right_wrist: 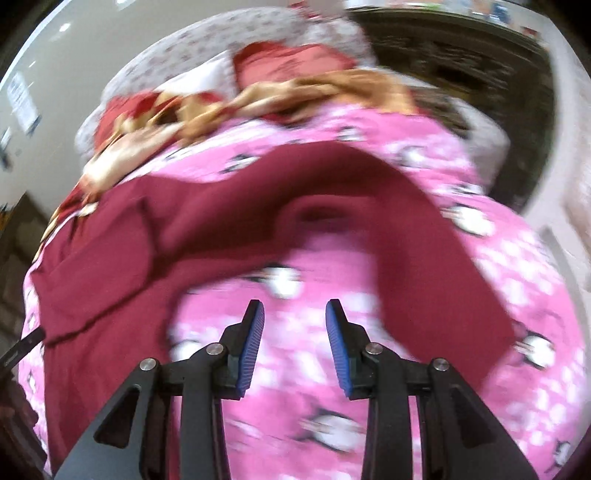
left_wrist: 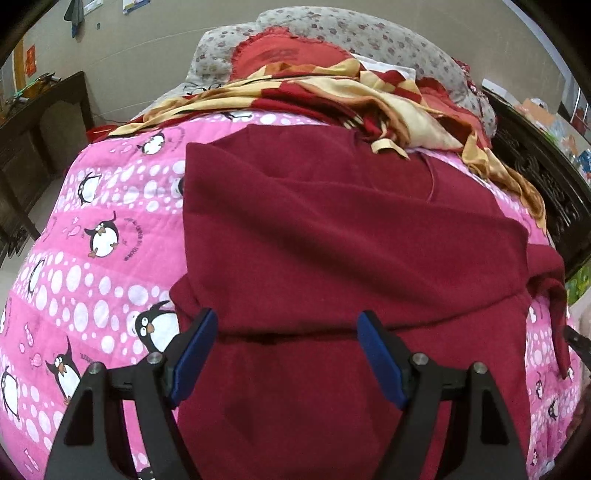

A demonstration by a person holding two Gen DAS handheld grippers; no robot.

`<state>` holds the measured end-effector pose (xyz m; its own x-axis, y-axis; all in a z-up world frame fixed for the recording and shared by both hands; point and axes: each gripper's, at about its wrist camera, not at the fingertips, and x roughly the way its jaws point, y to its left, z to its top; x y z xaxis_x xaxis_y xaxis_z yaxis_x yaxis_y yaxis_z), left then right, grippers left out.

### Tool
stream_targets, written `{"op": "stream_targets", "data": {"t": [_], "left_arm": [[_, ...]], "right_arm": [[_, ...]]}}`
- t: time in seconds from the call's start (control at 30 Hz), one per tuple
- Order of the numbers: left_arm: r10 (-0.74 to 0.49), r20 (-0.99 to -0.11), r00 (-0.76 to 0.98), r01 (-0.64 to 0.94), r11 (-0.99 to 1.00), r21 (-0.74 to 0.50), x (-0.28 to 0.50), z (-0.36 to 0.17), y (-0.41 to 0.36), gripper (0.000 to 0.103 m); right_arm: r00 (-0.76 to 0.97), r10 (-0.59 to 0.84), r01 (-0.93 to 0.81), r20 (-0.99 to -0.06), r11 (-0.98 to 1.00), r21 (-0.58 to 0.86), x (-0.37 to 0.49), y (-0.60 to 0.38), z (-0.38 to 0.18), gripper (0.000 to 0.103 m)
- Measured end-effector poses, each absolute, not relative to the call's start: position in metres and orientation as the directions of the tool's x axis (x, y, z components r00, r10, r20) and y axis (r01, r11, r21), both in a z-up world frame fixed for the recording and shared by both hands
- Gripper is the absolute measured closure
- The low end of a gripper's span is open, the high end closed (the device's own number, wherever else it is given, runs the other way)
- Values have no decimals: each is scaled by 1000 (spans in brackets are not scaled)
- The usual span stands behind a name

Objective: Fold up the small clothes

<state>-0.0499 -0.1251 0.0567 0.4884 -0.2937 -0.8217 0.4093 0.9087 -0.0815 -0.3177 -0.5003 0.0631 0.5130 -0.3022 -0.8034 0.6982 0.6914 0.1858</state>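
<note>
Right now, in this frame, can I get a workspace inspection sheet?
Surface: pink penguin quilt on a bed.
Job's things: maroon garment spread flat, partly folded; one sleeve lies out to the side.
Clutter: red-and-gold cloth and pillows at the far end.
Grippers: left hand-held gripper open over the garment; right hand-held gripper open over the quilt, image blurred.
Cables: nothing seen.
Surroundings: dark wooden furniture, beige wall.

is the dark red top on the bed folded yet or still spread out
Partly folded. On the dark red top one layer is doubled over another, its edge crossing near the left gripper, while one sleeve lies stretched across the pink quilt.
</note>
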Motion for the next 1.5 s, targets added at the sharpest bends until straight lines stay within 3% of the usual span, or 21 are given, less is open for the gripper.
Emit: {"op": "stream_targets", "data": {"t": [0.1, 0.2, 0.5, 0.53, 0.57, 0.6, 0.77, 0.97, 1.13, 1.23, 1.5], "left_arm": [[-293, -823, 486, 407, 910, -83, -51, 56, -125, 22], [-300, -824, 481, 405, 909, -95, -50, 56, -125, 22], [-299, -825, 479, 442, 894, -68, -58, 58, -136, 22], [-297, -826, 479, 444, 894, -63, -58, 58, -136, 22], [-293, -826, 481, 445, 893, -58, -58, 59, -136, 22], [-290, -826, 483, 446, 893, -52, -57, 59, -135, 22], [-279, -812, 513, 435, 900, -35, -49, 69, -123, 22], [-289, -794, 536, 404, 913, -60, -38, 78, -105, 22], [-290, -786, 546, 378, 923, -77, -29, 82, -91, 22], [-295, -779, 554, 363, 927, -93, -26, 85, -81, 22], [-297, -774, 559, 325, 937, -125, -18, 85, -53, 22]], "right_arm": [[465, -371, 773, -804, 613, 164, -360, -517, 62, 41], [402, -420, 849, -813, 504, 160, -400, -539, 51, 30], [487, -351, 849, -800, 405, 339, -411, -576, 15, 30], [477, -359, 853, -802, 410, 324, -408, -576, 17, 40], [479, -358, 849, -801, 420, 320, -407, -575, 19, 63], [491, -355, 839, -796, 437, 323, -406, -577, 26, 69], [615, -385, 766, -688, 499, 406, -409, -586, 95, 70], [763, -390, 622, -516, 659, 423, -376, -572, 232, 70], [874, -183, 399, -450, 799, 449, -306, -524, 294, 70], [893, -15, 255, -449, 839, 480, -250, -483, 300, 70], [758, 334, 27, -560, 842, 538, -96, -349, 216, 70]]}}
